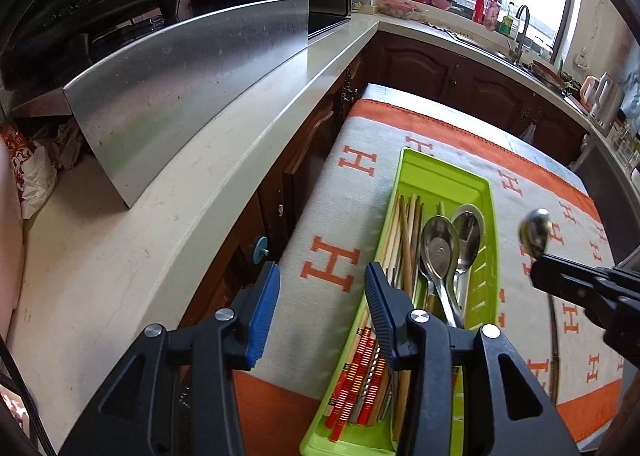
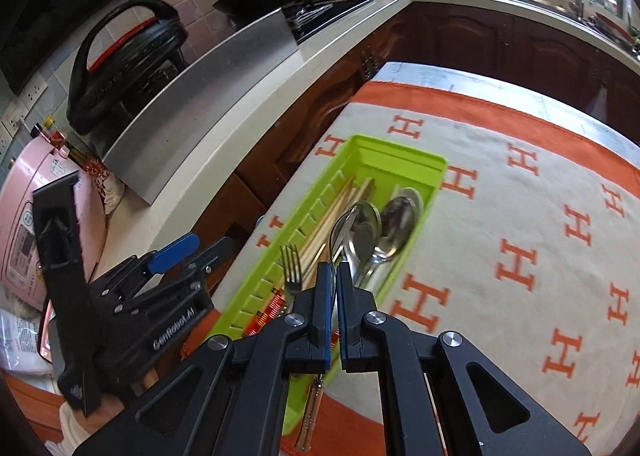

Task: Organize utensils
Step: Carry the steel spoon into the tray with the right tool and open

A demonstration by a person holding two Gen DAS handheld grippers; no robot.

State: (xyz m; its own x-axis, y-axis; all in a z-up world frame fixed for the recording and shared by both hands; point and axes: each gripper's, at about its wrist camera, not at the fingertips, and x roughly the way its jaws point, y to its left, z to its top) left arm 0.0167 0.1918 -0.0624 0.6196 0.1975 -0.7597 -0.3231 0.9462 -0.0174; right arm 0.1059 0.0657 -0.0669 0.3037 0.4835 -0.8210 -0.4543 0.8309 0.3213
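Spoon (image 2: pixel 340 232), held in my right gripper (image 2: pixel 335 276), is hanging over the green tray (image 2: pixel 400 159) that is sitting on the orange and cream cloth (image 2: pixel 520 215). My right fingers are pinching narrowly on its thin metal handle, and its bowl is pointing away from me, toward the far end of the tray. Seen from my left wrist camera, the same spoon's bowl (image 1: pixel 534 234) is floating off to the tray's right side, above the cloth, so I am judging that it is sitting higher than the tray and not yet inside it.

Tray is lying lengthwise, running away from me. Inside it, chopsticks (image 1: pixel 404 232) are lying along its left half and two spoons (image 1: pixel 452 244) are resting along its right half, bowls at the far end. A fork (image 2: pixel 291 268) is also lying in the tray, tines pointing away.

My left gripper (image 1: pixel 322 288) is hovering with its fingers spread wide and holding nothing, just over the tray's near left edge.

My right hand is clearly the one doing the work. I am judging that the held spoon's long axis is already lining up roughly with the tray's, so the coming move is mostly a lowering onto the two spoons.
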